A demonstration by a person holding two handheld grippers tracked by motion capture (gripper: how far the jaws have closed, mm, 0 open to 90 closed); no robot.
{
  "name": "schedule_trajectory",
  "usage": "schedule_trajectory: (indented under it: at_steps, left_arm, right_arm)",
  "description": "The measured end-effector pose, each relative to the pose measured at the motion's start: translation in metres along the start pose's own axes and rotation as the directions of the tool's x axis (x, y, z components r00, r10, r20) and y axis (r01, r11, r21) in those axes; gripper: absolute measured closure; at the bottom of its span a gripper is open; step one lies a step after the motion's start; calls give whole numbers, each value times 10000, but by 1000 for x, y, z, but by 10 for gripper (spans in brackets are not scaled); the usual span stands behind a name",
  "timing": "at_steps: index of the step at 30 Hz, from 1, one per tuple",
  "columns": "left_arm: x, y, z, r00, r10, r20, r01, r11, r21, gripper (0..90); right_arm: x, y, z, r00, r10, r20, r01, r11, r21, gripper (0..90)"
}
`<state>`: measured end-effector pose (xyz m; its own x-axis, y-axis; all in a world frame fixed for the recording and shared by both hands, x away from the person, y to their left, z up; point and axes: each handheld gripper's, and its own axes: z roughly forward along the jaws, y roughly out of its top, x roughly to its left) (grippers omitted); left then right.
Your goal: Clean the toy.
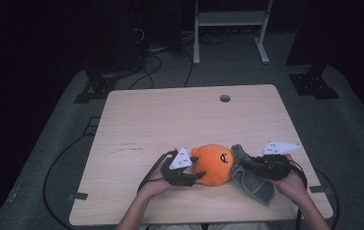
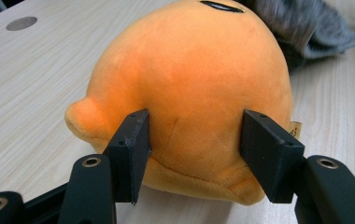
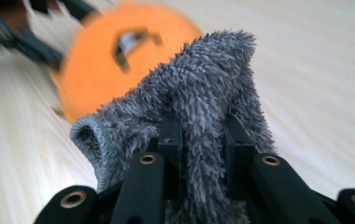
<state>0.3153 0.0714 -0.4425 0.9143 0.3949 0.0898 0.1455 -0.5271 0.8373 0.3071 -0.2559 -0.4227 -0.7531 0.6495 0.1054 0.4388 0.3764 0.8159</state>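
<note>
Two claws work at the near edge of the pale wooden counter (image 1: 142, 120), one in each of the person's hands. An orange plush toy (image 1: 213, 164), round with a small black face mark on top, sits on the counter near its front, a little right of the middle. On the toy's left, the left claw (image 1: 197, 173) has its jaws part-spread around the toy's lower side; in the left gripper view the two black pads (image 2: 133, 149) press into the orange plush toy (image 2: 189, 93) from both sides, denting the soft fabric, so it is pinching the toy. On the toy's right, the right claw (image 1: 247, 163) pinches a grey fuzzy cloth (image 1: 254, 184); in the right gripper view the grey fuzzy cloth (image 3: 203, 93) bunches up between the nearly pressed-together jaws and rises in a fold above them. That cloth touches the toy's right side and drapes down toward the near edge of the counter. A small round hole (image 1: 225, 98) lies in the counter toward its far edge.
</note>
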Motion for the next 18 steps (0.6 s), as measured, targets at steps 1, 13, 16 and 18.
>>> schedule_trajectory:
  at_steps: [1, 13, 16, 18]
  left_arm:
    - [0, 0, 0, 10000, -17, 10, 17, 10000, 19, 426]
    - [4, -4, -1, 9993, -265, 246, 263, 9996, 71, 425]
    - [2, -3, -2, 9996, -94, 263, 93, 9999, 60, 419]
    - [0, -1, -2, 9997, 24, 258, -27, 9999, 129, 418]
  right_arm:
    - [2, 6, 0, 9999, -100, -129, 98, 9999, -136, 727]
    - [-6, 0, 16, 10000, -50, -60, 54, 9985, 546, 725]
    - [-13, -11, 12, 9995, 322, -41, -317, 9962, 812, 726]
    - [-13, -10, 8, 9993, 355, -149, -344, 9974, 636, 725]
